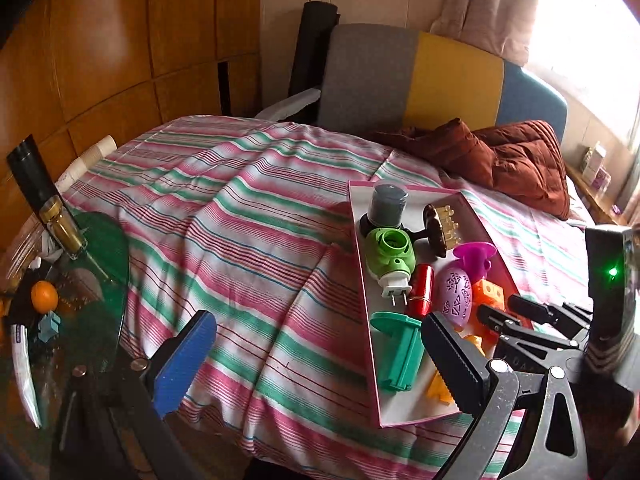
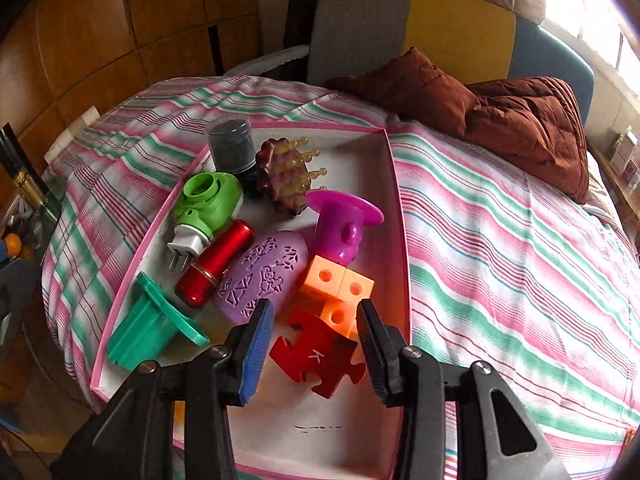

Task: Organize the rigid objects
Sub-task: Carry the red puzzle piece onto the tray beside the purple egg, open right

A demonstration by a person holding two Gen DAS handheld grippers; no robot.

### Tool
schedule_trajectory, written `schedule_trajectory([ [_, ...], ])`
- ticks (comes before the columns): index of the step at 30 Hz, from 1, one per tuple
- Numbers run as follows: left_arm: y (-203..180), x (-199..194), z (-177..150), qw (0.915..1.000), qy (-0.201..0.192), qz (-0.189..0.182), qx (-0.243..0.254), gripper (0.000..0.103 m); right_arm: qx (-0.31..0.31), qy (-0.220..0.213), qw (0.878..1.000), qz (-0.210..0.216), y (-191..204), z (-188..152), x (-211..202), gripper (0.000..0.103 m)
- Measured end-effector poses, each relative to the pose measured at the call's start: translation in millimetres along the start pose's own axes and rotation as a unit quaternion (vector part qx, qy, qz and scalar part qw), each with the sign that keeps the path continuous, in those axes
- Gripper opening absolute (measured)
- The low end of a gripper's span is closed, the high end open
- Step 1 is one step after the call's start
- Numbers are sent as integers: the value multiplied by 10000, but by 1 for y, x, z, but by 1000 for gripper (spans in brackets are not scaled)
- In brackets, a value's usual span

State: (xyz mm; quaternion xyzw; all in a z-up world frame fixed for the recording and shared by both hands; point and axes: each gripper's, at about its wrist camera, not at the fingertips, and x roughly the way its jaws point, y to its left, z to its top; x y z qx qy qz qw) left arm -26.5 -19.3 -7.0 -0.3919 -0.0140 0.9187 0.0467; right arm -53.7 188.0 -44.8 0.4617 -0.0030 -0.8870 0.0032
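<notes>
Two grippers, left (image 1: 320, 360) and right (image 2: 316, 344), jaws apart, over a striped bedspread (image 1: 248, 216) beside wooden wall panels (image 1: 100, 40).

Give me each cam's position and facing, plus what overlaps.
Left wrist: on the left gripper, jaws open over the striped bedspread, facing the headboard; the right gripper shows at right.
Right wrist: on the right gripper, jaws open above the red puzzle piece in the pink-rimmed white tray.
Shared: tray, green plug-in device, red metal cylinder.

"K" on red puzzle piece (image 2: 318, 358)
</notes>
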Motion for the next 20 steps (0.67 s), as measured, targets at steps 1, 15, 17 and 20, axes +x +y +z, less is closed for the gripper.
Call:
schedule_trajectory([
  [1,0,-1,0,10000,-2,1,-16,103,34,-41,10000,1,0,-1,-2,46],
  [15,-13,-18,-19,9998,-185,59,-32,100,404,-544,9968,-430,7,-30,-52,49],
  [17,-15,-20,-22,9998,-177,54,-43,100,413,-507,9964,-543,9,-35,-54,49],
  [20,-17,-22,-26,9999,-98,3,-42,101,478,-511,9948,-738,8,-39,-56,49],
])
